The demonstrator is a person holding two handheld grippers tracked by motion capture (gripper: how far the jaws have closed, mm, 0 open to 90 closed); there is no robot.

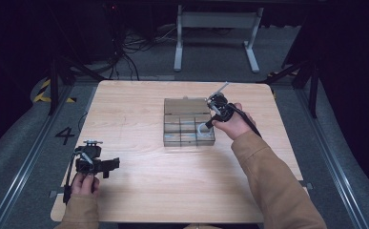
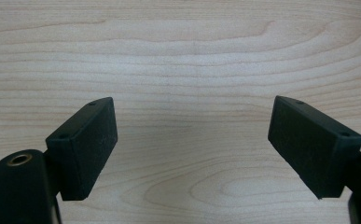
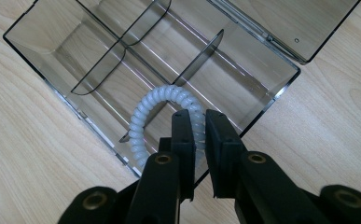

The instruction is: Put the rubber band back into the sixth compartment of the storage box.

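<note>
The right gripper [image 3: 197, 123] has its fingers [image 3: 183, 135] pinched on a white spiral coil [image 3: 145, 109] arching into the clear divided box [image 3: 38, 42] mid-counter [image 1: 139, 191], while the left gripper [image 2: 192, 140] hangs with fingers spread wide over bare wood, holding nothing.

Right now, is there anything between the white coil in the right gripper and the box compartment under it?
Nothing visible. The right gripper is shut on the white spiral coil, which hangs over the open clear box; the lid is folded back and the compartment beneath looks bare.
</note>
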